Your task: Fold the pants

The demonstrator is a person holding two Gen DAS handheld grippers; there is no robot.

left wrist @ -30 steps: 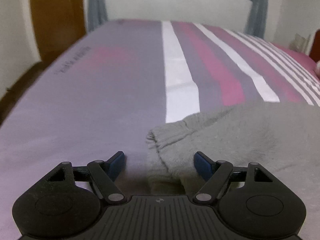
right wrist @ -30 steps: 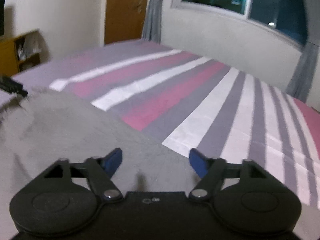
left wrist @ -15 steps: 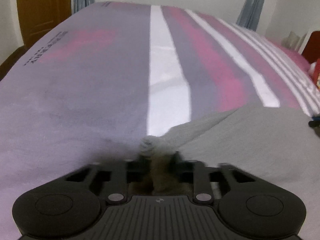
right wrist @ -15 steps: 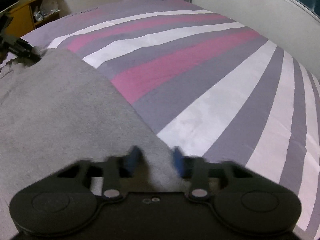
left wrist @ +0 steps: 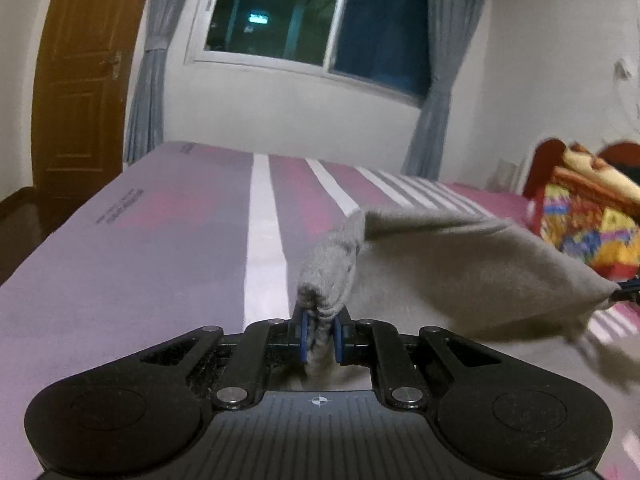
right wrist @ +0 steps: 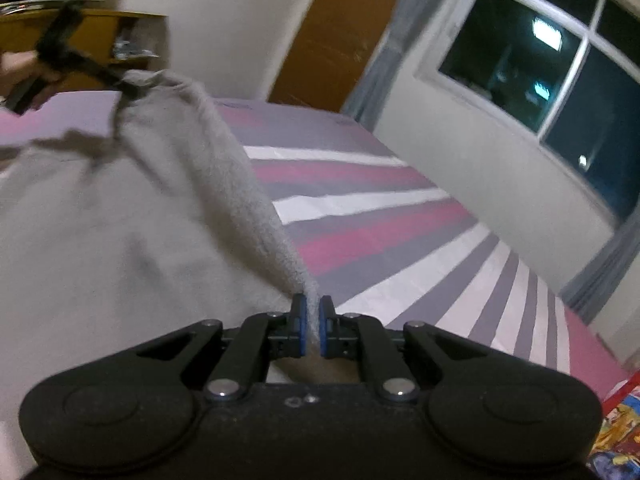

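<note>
The left gripper (left wrist: 320,338) has its blue pads pinched on a bunched corner of the grey pants (left wrist: 460,272). The right gripper (right wrist: 313,334) is clamped on another corner of the same cloth, whose edge runs taut between the two. The lifted edge hangs above the striped bedspread (left wrist: 160,248); the rest lies on it. Beyond are a colourful blanket (left wrist: 588,220), a wooden door (left wrist: 80,80) and a dark window (left wrist: 320,20) with grey curtains (left wrist: 436,100).
</note>
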